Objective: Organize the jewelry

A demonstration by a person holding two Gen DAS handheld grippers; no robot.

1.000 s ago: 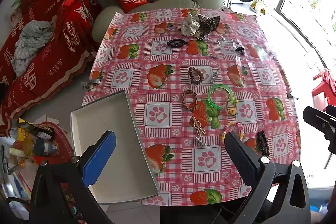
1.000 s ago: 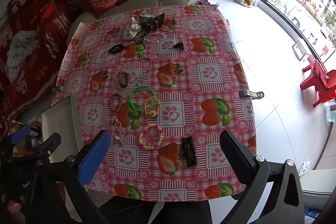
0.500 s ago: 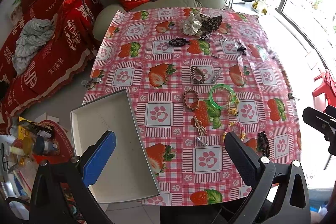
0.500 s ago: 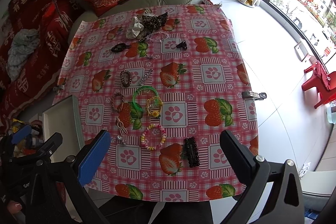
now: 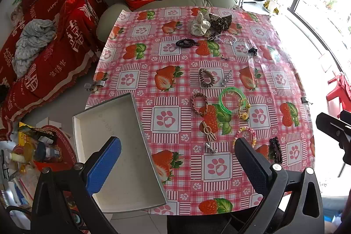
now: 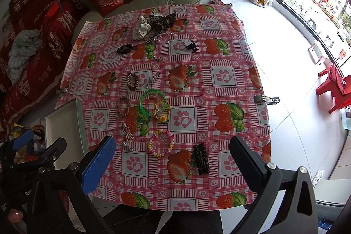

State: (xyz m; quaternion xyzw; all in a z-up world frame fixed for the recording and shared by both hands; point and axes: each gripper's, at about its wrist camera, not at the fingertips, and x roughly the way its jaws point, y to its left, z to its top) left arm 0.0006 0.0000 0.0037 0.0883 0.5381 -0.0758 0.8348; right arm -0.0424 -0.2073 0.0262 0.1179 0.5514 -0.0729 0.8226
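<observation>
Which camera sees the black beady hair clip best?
The right wrist view. There the black beaded hair clip lies whole on the tablecloth between the open right gripper fingers. In the left wrist view the clip sits small near the edge, beside the open left gripper finger.

Bracelets (image 5: pixel 232 100) and hair clips (image 6: pixel 200 158) lie scattered, flat.
</observation>
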